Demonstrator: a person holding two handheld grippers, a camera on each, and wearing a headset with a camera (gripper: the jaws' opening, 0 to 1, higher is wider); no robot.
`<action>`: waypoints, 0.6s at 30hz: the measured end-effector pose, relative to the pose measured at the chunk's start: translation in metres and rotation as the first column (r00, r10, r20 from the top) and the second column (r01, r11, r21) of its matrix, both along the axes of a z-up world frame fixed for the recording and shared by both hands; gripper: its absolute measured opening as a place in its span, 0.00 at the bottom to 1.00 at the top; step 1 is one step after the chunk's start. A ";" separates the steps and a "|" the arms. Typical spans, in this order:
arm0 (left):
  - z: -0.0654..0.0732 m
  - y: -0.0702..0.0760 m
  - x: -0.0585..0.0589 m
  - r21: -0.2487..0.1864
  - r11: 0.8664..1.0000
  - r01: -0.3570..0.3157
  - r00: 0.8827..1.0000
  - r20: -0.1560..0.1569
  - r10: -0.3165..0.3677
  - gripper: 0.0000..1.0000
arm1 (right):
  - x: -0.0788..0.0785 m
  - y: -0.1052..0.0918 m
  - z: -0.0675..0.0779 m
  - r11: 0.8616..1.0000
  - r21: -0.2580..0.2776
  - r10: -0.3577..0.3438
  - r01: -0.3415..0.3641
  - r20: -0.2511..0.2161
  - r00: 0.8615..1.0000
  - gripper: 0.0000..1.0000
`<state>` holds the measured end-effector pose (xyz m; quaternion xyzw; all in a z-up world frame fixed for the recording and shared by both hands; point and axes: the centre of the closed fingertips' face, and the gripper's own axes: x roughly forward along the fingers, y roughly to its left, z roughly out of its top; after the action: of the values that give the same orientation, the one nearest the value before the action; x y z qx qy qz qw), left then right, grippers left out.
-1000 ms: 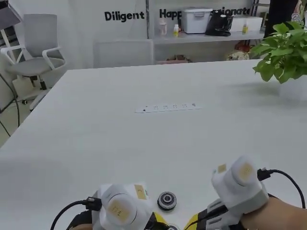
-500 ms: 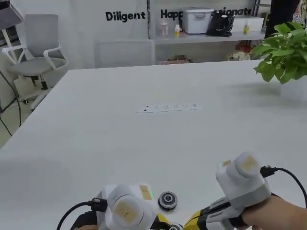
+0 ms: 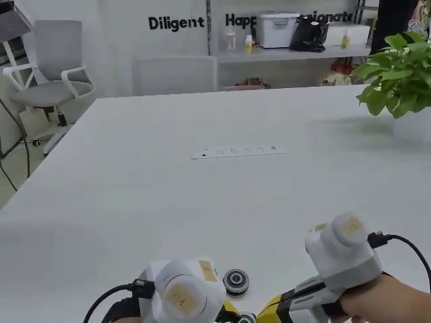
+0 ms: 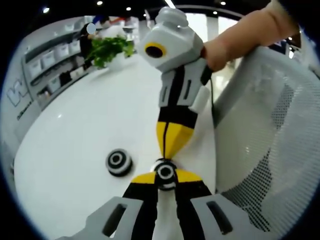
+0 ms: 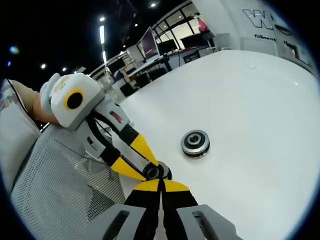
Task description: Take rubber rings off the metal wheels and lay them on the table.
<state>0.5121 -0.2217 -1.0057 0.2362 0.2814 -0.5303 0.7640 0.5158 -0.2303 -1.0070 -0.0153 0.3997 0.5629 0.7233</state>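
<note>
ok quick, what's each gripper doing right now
left gripper: jaws shut on the small wheel.
right gripper: jaws shut, pinching the edge of that same small wheel.

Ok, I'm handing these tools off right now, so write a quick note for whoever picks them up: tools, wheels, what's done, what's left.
Left tool: shut on one small wheel, by the near edge of the table.
Right tool: jaws shut, tip against that held wheel. Whether it pinches the rubber ring is not clear.
Second wheel: lies flat on the table just beyond the tools, neither tool on it.
Done: no ring laid on the table yet.
Left: pull the ring off the held wheel and lay it down, then do the second wheel.
</note>
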 end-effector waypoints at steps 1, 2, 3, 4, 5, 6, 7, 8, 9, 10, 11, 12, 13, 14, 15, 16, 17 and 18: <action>0.000 0.000 0.000 0.000 1.000 -0.001 1.000 -0.001 0.001 0.12 | 0.000 0.000 0.000 1.000 0.001 0.004 -0.004 0.004 1.000 0.00; 0.000 0.000 0.000 0.000 1.000 -0.001 1.000 -0.001 0.001 0.12 | 0.000 0.001 0.001 1.000 0.003 0.005 -0.005 0.003 1.000 0.00; 0.000 0.000 0.000 0.000 1.000 -0.001 1.000 -0.001 0.001 0.12 | -0.001 0.001 0.001 1.000 0.005 0.008 -0.008 0.004 1.000 0.00; 0.000 0.000 0.000 0.001 1.000 -0.001 1.000 -0.001 0.001 0.12 | -0.001 0.002 0.001 1.000 0.006 0.011 -0.011 0.007 1.000 0.00; 0.000 0.000 0.000 0.001 1.000 -0.001 1.000 -0.001 0.001 0.12 | -0.002 0.002 0.002 1.000 0.007 0.022 -0.022 0.017 1.000 0.00; 0.000 0.000 0.000 0.000 1.000 -0.001 1.000 -0.003 0.001 0.12 | -0.003 0.003 0.002 1.000 0.008 0.023 -0.023 0.018 1.000 0.00; 0.000 0.000 0.000 -0.001 1.000 -0.001 1.000 -0.003 0.001 0.12 | -0.003 0.003 0.002 0.999 0.008 0.032 -0.032 0.025 0.999 0.00; 0.000 0.000 0.000 -0.002 1.000 -0.001 1.000 -0.005 0.001 0.12 | -0.004 0.004 0.002 0.999 0.008 0.042 -0.042 0.036 0.998 0.00; 0.000 0.000 0.000 -0.004 1.000 -0.002 1.000 -0.006 0.002 0.12 | -0.004 0.004 0.003 0.999 0.007 0.046 -0.046 0.041 0.998 0.00; 0.000 0.000 0.000 -0.004 1.000 -0.002 1.000 -0.006 0.002 0.12 | -0.005 0.005 0.003 0.998 0.008 0.055 -0.055 0.050 0.997 0.00; 0.000 0.000 0.000 -0.004 1.000 -0.002 1.000 -0.006 0.002 0.12 | -0.005 0.005 0.003 0.998 0.008 0.064 -0.064 0.060 0.996 0.00; 0.000 0.000 0.000 -0.004 1.000 -0.002 1.000 -0.007 0.002 0.12 | -0.006 0.006 0.004 0.998 0.008 0.068 -0.069 0.062 0.996 0.00; 0.000 0.000 0.000 -0.005 1.000 -0.002 1.000 -0.007 0.002 0.12 | -0.006 0.006 0.004 0.997 0.012 0.071 -0.072 0.063 0.995 0.00; 0.000 0.000 0.000 -0.006 1.000 -0.002 1.000 -0.008 0.002 0.12 | -0.007 0.008 0.006 0.996 0.025 0.078 -0.080 0.064 0.995 0.00; 0.000 0.000 0.000 -0.006 1.000 -0.001 1.000 -0.009 0.001 0.12 | -0.009 0.011 0.007 0.996 0.036 0.084 -0.086 0.060 0.995 0.00; 0.000 0.000 0.000 -0.008 1.000 -0.002 1.000 -0.010 0.001 0.12 | -0.017 0.022 0.020 0.986 0.114 0.120 -0.125 0.056 0.991 0.00; 0.000 -0.001 0.001 -0.009 1.000 -0.004 1.000 -0.008 0.004 0.12 | -0.023 0.029 0.026 0.981 0.142 0.128 -0.132 0.041 0.991 0.00; -0.001 0.001 0.001 -0.002 1.000 -0.004 1.000 -0.011 0.004 0.12 | -0.009 0.025 0.023 0.988 0.072 0.126 -0.137 0.145 0.981 0.00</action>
<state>0.5127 -0.2207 -1.0065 0.2322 0.2855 -0.5304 0.7637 0.5067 -0.2051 -0.9841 -0.0518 0.3227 0.6228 0.7108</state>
